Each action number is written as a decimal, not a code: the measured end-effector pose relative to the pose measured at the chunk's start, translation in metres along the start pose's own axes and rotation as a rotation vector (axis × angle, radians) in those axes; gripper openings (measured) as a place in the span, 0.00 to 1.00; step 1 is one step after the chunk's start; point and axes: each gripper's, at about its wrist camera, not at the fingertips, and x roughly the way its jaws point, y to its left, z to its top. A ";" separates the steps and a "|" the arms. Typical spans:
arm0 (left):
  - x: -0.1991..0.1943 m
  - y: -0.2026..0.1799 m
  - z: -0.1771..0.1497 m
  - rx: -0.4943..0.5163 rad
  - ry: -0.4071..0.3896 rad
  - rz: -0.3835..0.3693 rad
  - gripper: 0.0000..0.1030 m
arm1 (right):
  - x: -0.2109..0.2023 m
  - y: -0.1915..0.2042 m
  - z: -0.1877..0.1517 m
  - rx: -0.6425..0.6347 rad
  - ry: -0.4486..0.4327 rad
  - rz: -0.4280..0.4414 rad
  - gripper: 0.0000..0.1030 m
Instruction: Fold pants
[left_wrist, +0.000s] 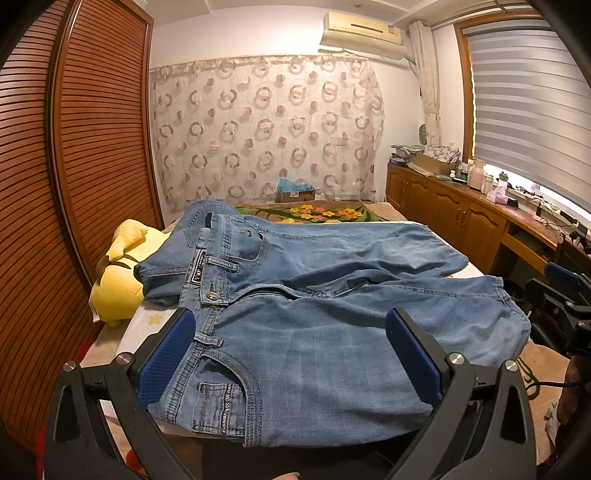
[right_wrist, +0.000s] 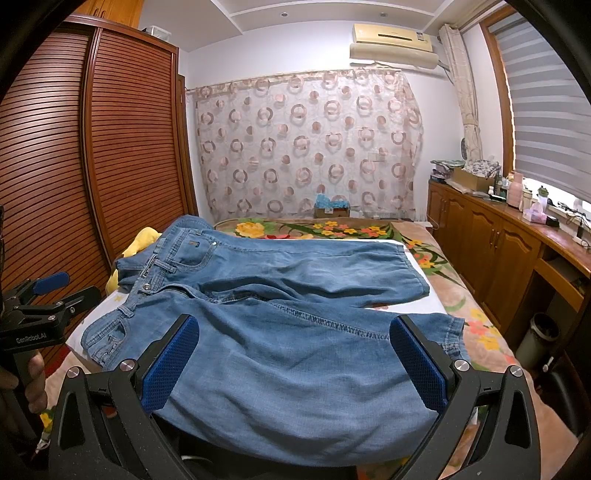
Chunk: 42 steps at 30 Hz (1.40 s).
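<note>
Light blue denim pants (left_wrist: 314, 332) lie spread out front side up on a white board on the bed, waistband to the left, both legs running right. My left gripper (left_wrist: 291, 350) is open and hovers over the near hip pocket, touching nothing. My right gripper (right_wrist: 293, 354) is open and hovers over the near leg of the pants (right_wrist: 295, 369), short of its hem. Each gripper shows at the edge of the other's view: the right one (left_wrist: 565, 295), the left one (right_wrist: 48, 295).
A yellow plush toy (left_wrist: 118, 280) lies left of the waistband. A floral blanket (right_wrist: 461, 295) covers the bed. A slatted wardrobe (left_wrist: 74, 166) stands at left, a wooden cabinet (right_wrist: 498, 240) with clutter at right, a bin (right_wrist: 539, 332) beside the bed.
</note>
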 end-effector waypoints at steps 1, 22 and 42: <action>0.000 0.000 0.000 0.000 -0.001 0.000 1.00 | 0.000 0.000 0.000 0.000 0.001 -0.001 1.00; -0.005 -0.006 0.002 0.008 -0.027 0.000 1.00 | -0.003 -0.001 0.002 0.004 -0.004 0.001 1.00; -0.006 -0.006 0.002 0.007 -0.029 -0.002 1.00 | -0.003 0.000 0.000 0.001 -0.013 0.003 1.00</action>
